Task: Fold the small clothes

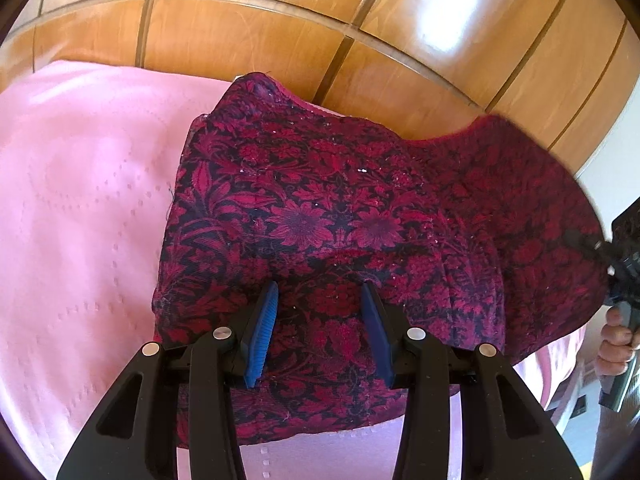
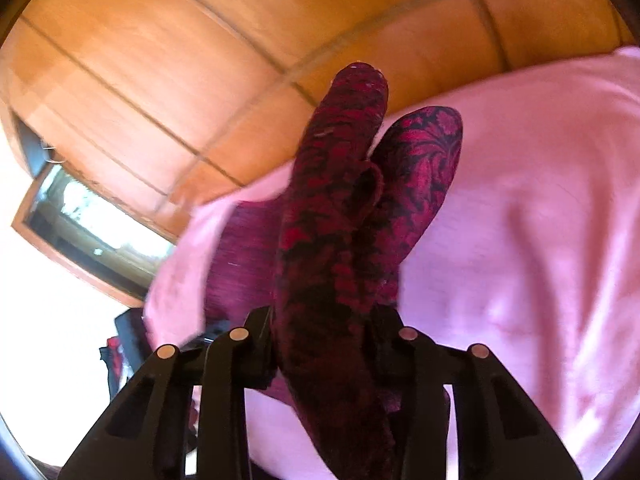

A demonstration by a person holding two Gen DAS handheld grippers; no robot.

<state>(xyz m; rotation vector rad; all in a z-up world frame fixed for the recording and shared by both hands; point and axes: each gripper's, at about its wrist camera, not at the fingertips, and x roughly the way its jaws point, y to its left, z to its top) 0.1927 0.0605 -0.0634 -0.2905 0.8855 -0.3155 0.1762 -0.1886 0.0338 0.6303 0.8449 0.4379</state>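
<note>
A dark red floral garment [image 1: 340,208] lies on a pink bedcover [image 1: 80,208]. My left gripper [image 1: 322,300] stands over its near part, blue pads [image 1: 266,320] apart and tips resting down on the cloth, nothing pinched between them. The garment's right edge rises toward my right gripper [image 1: 624,264], which a hand [image 1: 616,340] holds at the picture's right border. In the right wrist view the right gripper [image 2: 324,320] is shut on a bunched fold of the garment [image 2: 340,184], lifted off the bedcover [image 2: 540,220]. The cloth hides its pads.
A wooden panelled wall [image 1: 240,32] runs behind the bed. A framed window or mirror [image 2: 92,232] sits low on the left in the right wrist view, blurred. The bedcover's edge drops off at the right [image 1: 560,380].
</note>
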